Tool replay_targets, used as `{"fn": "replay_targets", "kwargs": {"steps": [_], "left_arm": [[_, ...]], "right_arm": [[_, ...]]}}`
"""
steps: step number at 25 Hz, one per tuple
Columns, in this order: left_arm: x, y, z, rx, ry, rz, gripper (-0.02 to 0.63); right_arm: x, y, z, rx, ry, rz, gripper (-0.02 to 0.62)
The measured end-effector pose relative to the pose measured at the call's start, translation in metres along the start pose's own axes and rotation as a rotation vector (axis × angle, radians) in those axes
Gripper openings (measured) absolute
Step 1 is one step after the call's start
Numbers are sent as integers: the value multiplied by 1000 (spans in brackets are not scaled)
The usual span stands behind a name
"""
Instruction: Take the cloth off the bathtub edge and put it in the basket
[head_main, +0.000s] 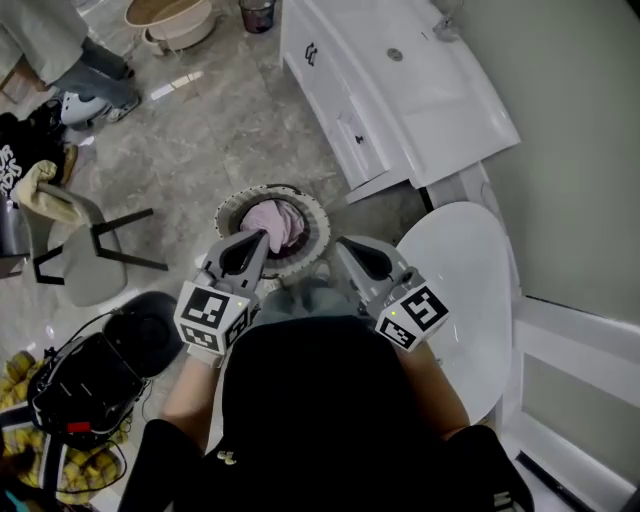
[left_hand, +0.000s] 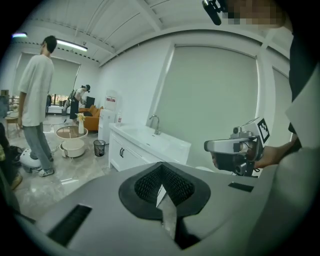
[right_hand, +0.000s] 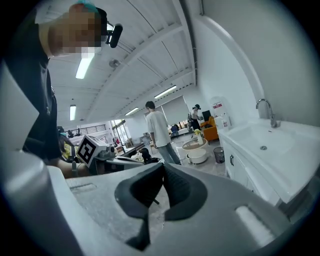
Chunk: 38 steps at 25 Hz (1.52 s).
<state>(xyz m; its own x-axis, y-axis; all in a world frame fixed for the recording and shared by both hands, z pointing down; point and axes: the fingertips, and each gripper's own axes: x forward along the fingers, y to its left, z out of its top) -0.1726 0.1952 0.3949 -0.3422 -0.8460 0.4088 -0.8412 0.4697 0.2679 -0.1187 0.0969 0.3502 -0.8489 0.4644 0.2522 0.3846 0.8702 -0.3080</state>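
The pink cloth (head_main: 273, 222) lies inside the round basket (head_main: 226, 212) on the floor. It looks soft and light, so any fold will do for a pinch. The left hand-held gripper (head_main: 260, 238) and the right hand-held gripper (head_main: 341, 244) are both closed, holding nothing.

The cloth (head_main: 272, 225) lies in the basket (head_main: 228, 212), which stands on the floor mid-scene, just beyond the left gripper (head_main: 262, 237) and the right gripper (head_main: 341, 243), held side by side. Right of the basket is the bathtub (head_main: 465, 270), and farther off on the right is the sink cabinet (head_main: 400, 95). A chair (head_main: 85, 255) stands left of the basket, a bag (head_main: 95, 370) lies near left, and a bin (head_main: 257, 14) stands far off.
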Motion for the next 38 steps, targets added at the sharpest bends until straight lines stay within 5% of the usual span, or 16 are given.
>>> {"fn": "replay_targets", "kwargs": {"steps": [17, 26, 38], "left_arm": [[-46, -4, 68, 81, -179, 184, 14], [-59, -2, 71, 103, -213, 278, 15], [-67, 5, 69, 104, -220, 298, 15]], "right_arm": [[0, 0, 63, -94, -90, 129, -3], [3, 1, 73, -112, -96, 162, -3], [11, 8, 75, -157, -100, 131, -3]]}}
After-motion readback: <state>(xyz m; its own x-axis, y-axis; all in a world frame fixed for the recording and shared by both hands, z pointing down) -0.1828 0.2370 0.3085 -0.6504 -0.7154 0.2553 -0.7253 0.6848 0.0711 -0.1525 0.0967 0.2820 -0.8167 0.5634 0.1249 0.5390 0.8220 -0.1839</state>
